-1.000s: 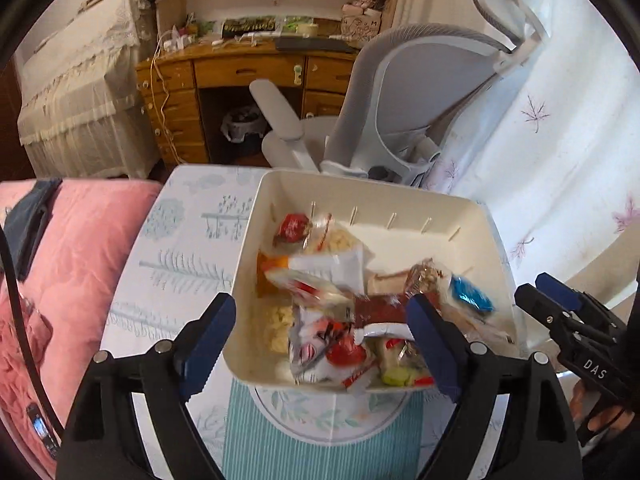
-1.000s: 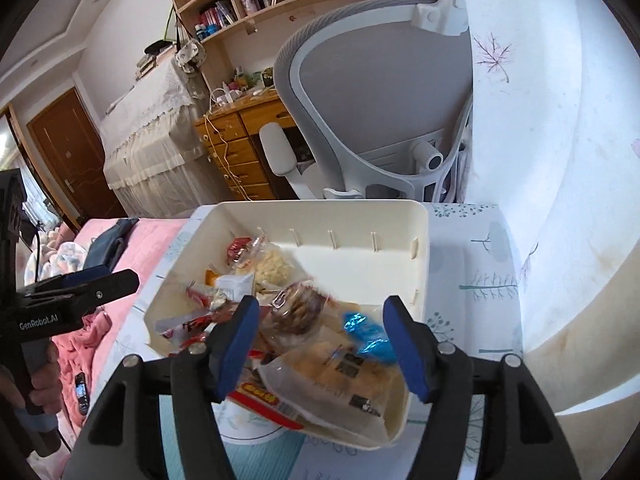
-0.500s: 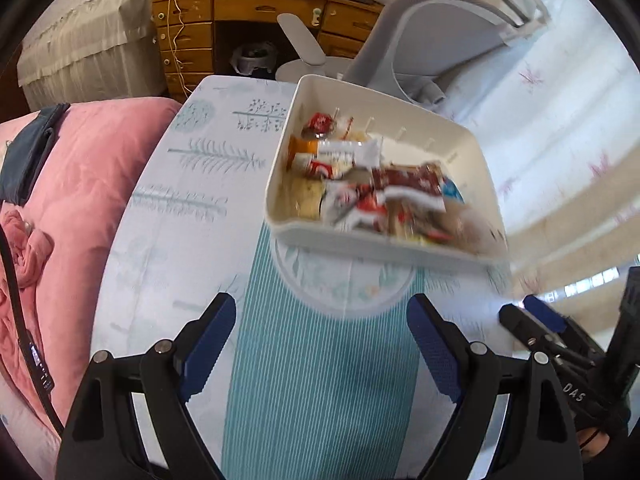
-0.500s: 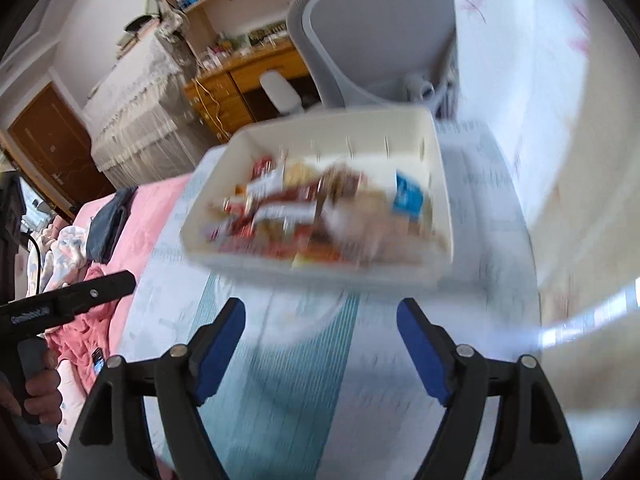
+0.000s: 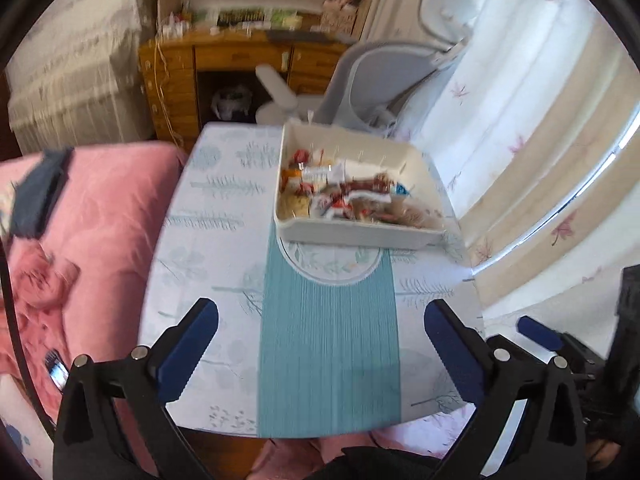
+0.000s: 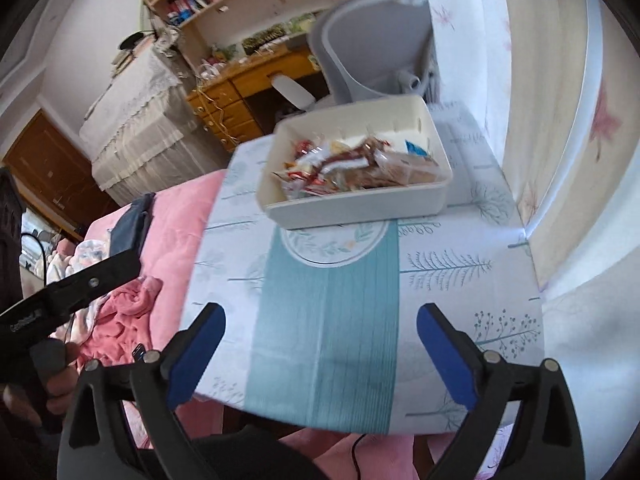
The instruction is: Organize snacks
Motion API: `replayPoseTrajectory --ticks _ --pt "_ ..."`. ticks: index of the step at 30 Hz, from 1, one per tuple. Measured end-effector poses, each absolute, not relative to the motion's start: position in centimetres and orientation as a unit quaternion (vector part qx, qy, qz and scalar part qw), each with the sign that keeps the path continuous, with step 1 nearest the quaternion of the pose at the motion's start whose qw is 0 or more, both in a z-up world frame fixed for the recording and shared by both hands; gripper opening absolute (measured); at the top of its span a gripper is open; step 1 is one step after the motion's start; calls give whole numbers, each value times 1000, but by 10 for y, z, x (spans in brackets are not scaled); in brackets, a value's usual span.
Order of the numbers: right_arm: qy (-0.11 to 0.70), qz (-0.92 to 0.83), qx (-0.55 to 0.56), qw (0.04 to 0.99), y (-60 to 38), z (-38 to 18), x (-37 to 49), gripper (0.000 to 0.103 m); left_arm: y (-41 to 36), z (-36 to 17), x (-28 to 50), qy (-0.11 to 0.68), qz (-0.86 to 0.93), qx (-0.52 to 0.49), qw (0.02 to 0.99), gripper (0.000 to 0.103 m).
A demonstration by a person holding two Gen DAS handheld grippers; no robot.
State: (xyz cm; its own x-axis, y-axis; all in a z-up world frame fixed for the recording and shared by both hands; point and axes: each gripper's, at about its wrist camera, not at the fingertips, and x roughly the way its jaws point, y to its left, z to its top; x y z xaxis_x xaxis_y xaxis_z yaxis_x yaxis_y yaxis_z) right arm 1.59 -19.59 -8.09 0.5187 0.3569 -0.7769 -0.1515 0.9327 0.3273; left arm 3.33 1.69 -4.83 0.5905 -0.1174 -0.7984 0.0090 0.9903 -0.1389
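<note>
**Both claws empty and clear of the bin; snacks appear gathered**

Left gripper (image 5: 320, 344): jaws opening, blue pads far apart, nothing between them. It hangs over the near edge of the table, pointing down and forward. Right gripper (image 6: 320, 344): same condition, jaws opening, no item between the pads, also over the near edge. In the left wrist view the right one shows at the lower right of frame; in the right wrist view the left one shows at the far left, held in a hand (image 6: 40, 384).

Directly beneath both claws: teal striped runner (image 5: 328, 332) down the middle of a pale tablecloth (image 5: 208, 216) printed with trees. No loose wrapper visible on the cloth in either view.

Farther out: white bin (image 5: 356, 236) at the far end of the table, sitting partly on the round motif at the head of the runner. Snacks (image 5: 344, 196) lie inside it in a mixed heap: red and white wrappers, a blue packet, brownish biscuit packs. Bin is well apart from both claws.

Beyond the table: grey office chair (image 5: 380, 88), wooden desk (image 5: 240, 60), pink bedding (image 5: 88, 220) on the left.

Judgement on progress: collection looks done, since every snack in sight is in the bin. Contents are piled, not sorted into rows. Whether further sorting counts as part of the task cannot be told from here.
</note>
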Motion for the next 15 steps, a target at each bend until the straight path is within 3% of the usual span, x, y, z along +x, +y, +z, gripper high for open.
replayPoseTrajectory --ticks 7,15 --pt "441 143 86 882 -188 -41 -21 103 -6 -27 4 430 -5 -30 902 102" --pt "440 115 86 887 -194 -48 -34 103 -18 -26 -17 421 26 -24 906 102"
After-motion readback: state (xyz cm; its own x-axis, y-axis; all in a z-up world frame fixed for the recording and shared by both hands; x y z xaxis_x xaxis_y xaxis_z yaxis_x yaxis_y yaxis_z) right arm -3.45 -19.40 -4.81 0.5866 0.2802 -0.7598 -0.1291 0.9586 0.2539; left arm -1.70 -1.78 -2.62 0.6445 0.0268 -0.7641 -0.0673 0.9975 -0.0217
